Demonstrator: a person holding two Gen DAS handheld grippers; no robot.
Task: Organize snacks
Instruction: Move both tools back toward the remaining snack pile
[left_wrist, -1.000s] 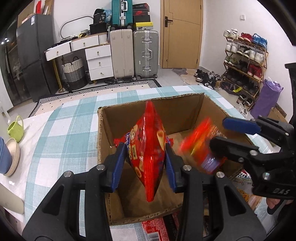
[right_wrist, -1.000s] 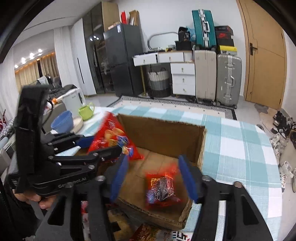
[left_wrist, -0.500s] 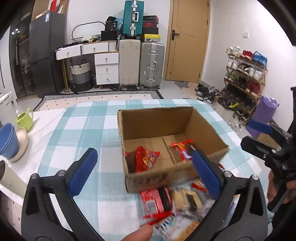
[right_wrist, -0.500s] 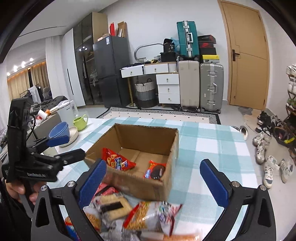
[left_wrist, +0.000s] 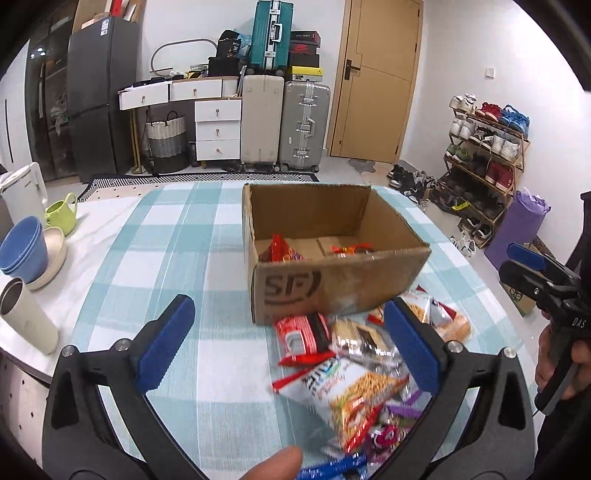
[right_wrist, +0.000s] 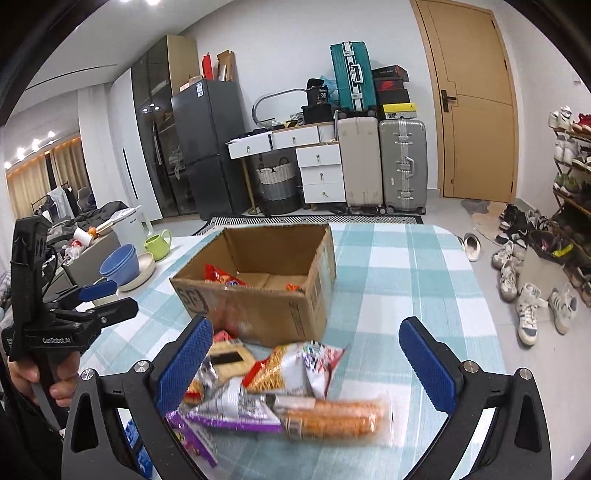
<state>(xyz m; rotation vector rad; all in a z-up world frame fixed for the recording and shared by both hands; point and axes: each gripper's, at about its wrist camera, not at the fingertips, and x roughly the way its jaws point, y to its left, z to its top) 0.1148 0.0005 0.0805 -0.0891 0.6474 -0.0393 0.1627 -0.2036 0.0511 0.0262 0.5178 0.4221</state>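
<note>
A checked tablecloth (left_wrist: 155, 258) covers the table in a cluttered room with suitcases and a shoe rack behind. On it, a heap of snack packets (left_wrist: 354, 365) lies just in front of an open cardboard box (left_wrist: 332, 288), in which two red packets (left_wrist: 280, 251) are already seen. The left gripper (left_wrist: 288, 347) and right gripper (right_wrist: 303, 354) are held above the heap, jaws wide apart and empty. The picking step appears to be in hand; next, one packet should be singled out and closed on.

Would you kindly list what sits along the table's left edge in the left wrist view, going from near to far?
Cream tumbler → stacked blue bowls in a beige dish → lime-green watering can → white kettle.
</note>
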